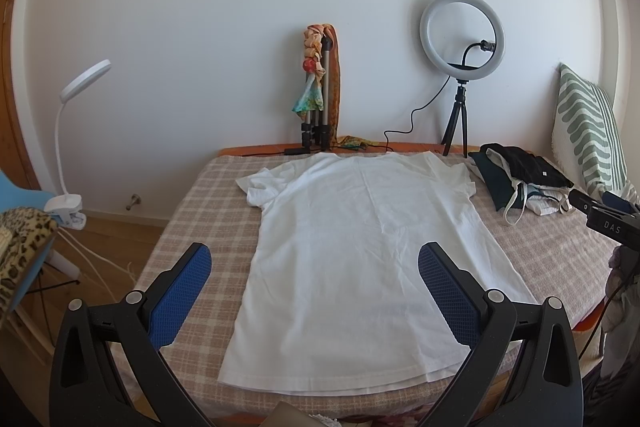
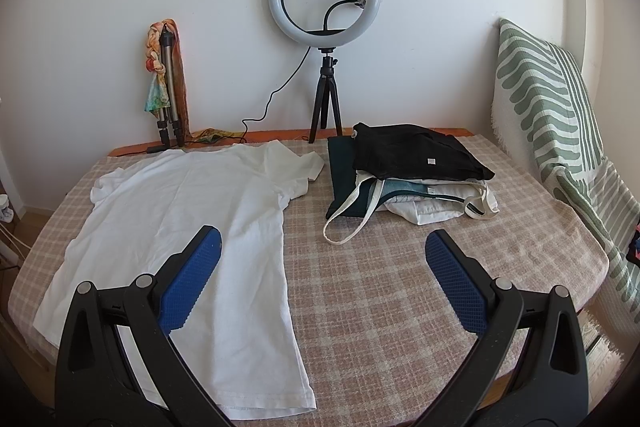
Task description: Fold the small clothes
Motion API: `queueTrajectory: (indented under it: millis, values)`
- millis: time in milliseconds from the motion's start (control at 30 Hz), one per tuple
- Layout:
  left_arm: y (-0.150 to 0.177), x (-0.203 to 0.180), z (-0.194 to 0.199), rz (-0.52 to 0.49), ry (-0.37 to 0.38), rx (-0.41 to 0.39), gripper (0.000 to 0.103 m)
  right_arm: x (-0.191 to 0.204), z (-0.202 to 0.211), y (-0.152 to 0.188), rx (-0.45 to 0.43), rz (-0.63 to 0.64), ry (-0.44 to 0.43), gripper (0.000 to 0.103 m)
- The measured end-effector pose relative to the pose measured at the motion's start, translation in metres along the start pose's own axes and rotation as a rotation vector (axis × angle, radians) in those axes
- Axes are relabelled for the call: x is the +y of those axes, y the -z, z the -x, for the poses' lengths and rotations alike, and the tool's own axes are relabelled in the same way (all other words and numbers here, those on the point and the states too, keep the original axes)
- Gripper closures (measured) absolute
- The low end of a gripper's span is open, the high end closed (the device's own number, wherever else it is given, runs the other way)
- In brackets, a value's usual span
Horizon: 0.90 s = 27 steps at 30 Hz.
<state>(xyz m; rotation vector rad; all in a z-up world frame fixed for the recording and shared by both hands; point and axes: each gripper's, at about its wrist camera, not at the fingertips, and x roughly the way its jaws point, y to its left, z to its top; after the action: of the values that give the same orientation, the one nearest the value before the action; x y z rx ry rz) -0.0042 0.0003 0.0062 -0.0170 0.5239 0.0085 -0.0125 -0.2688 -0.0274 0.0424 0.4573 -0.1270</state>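
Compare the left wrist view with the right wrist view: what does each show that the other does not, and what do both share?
Only the left wrist view shows the white clip lamp and the leopard-print cloth. Only the right wrist view shows the tote strap looping out from the clothes pile. Both show the white T-shirt spread flat on the checked cover, the ring light and the striped pillow.

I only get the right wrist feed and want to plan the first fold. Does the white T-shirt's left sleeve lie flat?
Observer: No, the left sleeve is bunched and partly folded.
Operator: Where is the left gripper?
Observer: The left gripper hangs open over the white T-shirt, near the hem, holding nothing.
Operator: Anything left of the bed?
Observer: A white clip lamp clamped beside a blue chair.
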Motion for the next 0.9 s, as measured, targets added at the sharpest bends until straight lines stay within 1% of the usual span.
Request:
queueTrajectory:
  millis: [200,300,367,467,600,667,700,733,800,867,900]
  values:
    - [0.000,0.000,0.000,0.000,0.002,0.001,0.000,0.002,0.000,-0.001,0.001,0.002,0.000,0.000]
    - [0.002,0.007,-0.002,0.017,0.037,0.015,0.000,0.003,0.000,-0.001,-0.003,0.000,-0.010,0.000]
    - [0.006,0.015,-0.006,0.039,0.052,0.040,0.000,0.006,-0.001,-0.003,-0.005,0.004,-0.016,0.000]
    - [0.014,0.031,-0.012,0.071,0.063,0.064,0.000,0.013,-0.003,-0.008,0.004,0.006,-0.063,0.000]
    - [0.027,0.053,-0.013,0.116,0.064,0.062,0.001,0.032,-0.008,-0.017,0.010,0.032,-0.104,0.000]
    - [0.034,0.063,-0.016,0.136,0.053,0.084,0.002,0.047,-0.012,-0.024,0.025,0.060,-0.157,0.000]
    - [0.038,0.069,-0.018,0.151,0.057,0.098,0.005,0.055,-0.015,-0.028,0.034,0.067,-0.182,0.000]
    - [0.043,0.075,-0.021,0.172,0.065,0.112,0.012,0.063,-0.018,-0.034,0.044,0.071,-0.209,0.000]
    - [0.054,0.086,-0.026,0.224,0.069,0.148,0.015,0.079,-0.027,-0.046,0.071,0.073,-0.288,0.000]
    - [0.066,0.096,-0.032,0.273,0.059,0.183,0.022,0.098,-0.037,-0.058,0.097,0.094,-0.361,0.000]
    - [0.072,0.100,-0.034,0.298,0.061,0.200,0.031,0.107,-0.040,-0.063,0.101,0.106,-0.376,0.000]
